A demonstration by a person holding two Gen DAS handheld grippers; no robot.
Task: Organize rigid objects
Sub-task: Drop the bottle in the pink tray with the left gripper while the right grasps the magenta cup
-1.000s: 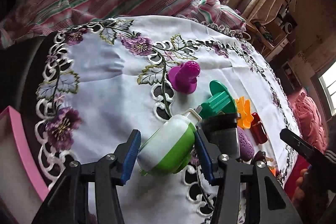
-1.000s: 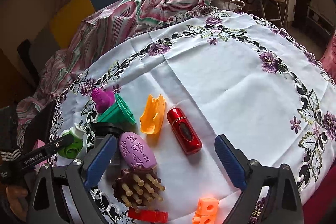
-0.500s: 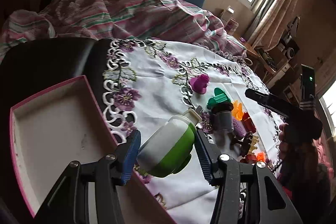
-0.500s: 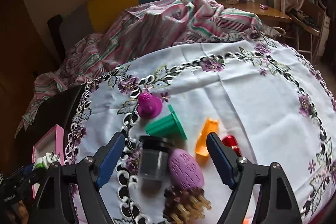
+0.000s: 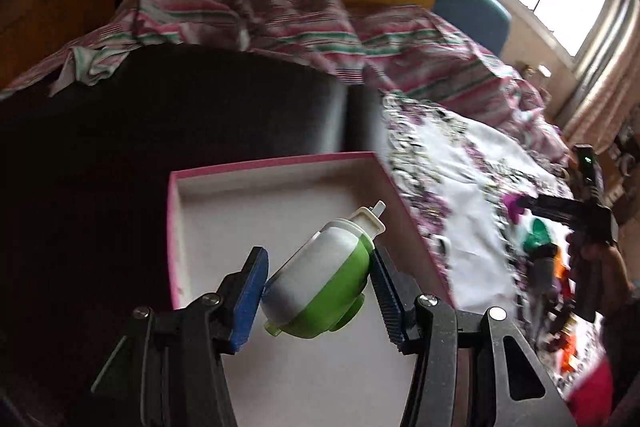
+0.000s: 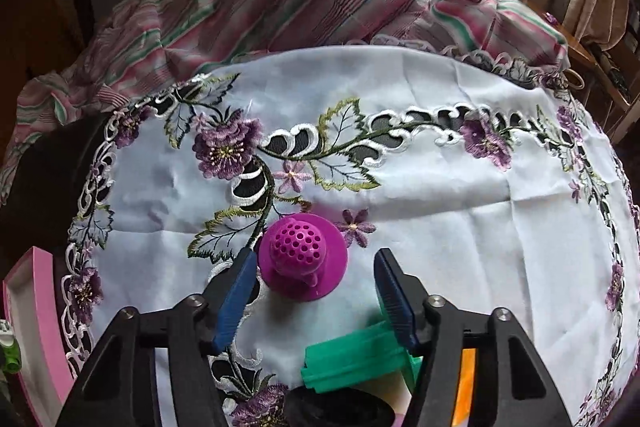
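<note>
White embroidered tablecloth (image 6: 460,227) covered the table beside a pink-rimmed box (image 5: 280,163). Above that box the left gripper (image 5: 318,281) clamped a white-and-green bottle (image 5: 320,287), nozzle tilted away. Beyond the box, the right gripper (image 6: 314,293), jaws just narrowing, straddled a purple perforated knob (image 6: 302,259), only the left pad seemingly touching its rim.

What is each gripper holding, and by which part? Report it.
Left gripper clamps the white-and-green plastic bottle across its body. Right gripper, jaws just closing, straddles the purple perforated plastic cap, not visibly gripping it.
</note>
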